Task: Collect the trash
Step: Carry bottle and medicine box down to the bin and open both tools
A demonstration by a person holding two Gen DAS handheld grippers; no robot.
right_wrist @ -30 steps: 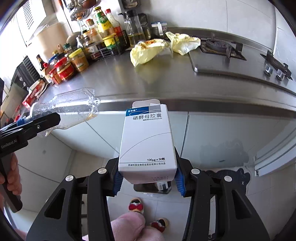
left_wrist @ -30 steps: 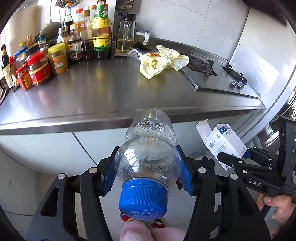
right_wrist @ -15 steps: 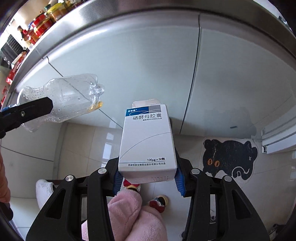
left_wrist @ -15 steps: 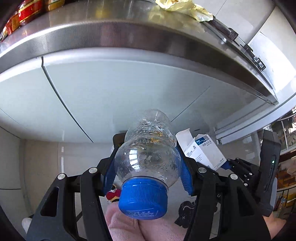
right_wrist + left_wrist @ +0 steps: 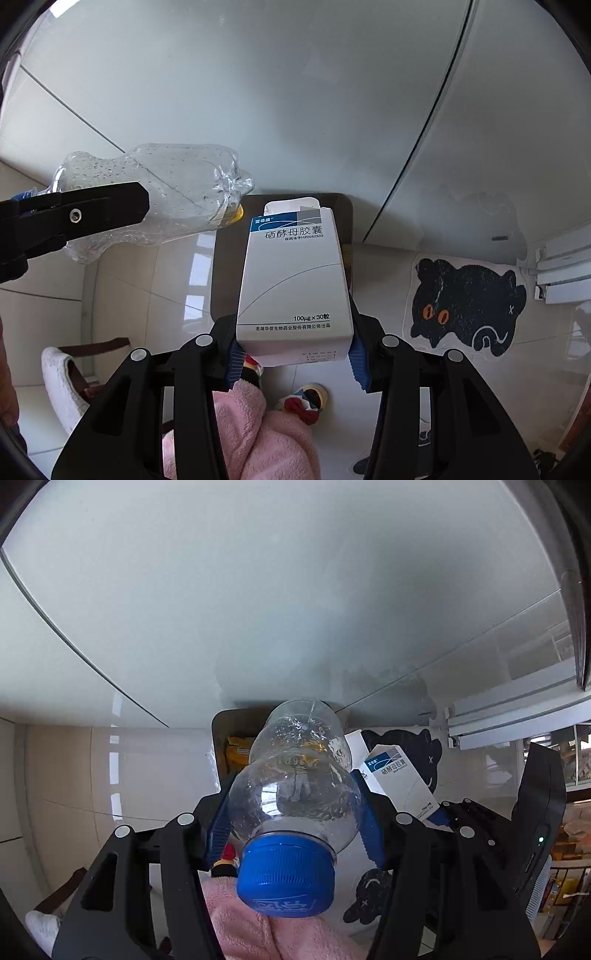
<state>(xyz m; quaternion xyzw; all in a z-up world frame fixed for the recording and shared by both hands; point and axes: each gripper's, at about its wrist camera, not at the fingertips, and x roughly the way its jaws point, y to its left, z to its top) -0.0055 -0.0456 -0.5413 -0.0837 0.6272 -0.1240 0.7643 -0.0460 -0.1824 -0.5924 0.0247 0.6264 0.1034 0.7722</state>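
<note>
Left wrist view: the tabletop has dropped out of sight, and the left hand-held gripper, clamping the plastic bottle, now hangs above the trash bin. The right hand-held gripper pinches the medicine box over that bin, so release looks next.

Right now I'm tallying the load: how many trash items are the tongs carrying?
2: a clear bottle clamped in the left tongs, a white carton in the right tongs, both above the bin.

My clear plastic bottle has a ribbed blue cap; my matt white cardboard box; glossy floor tiles.
</note>
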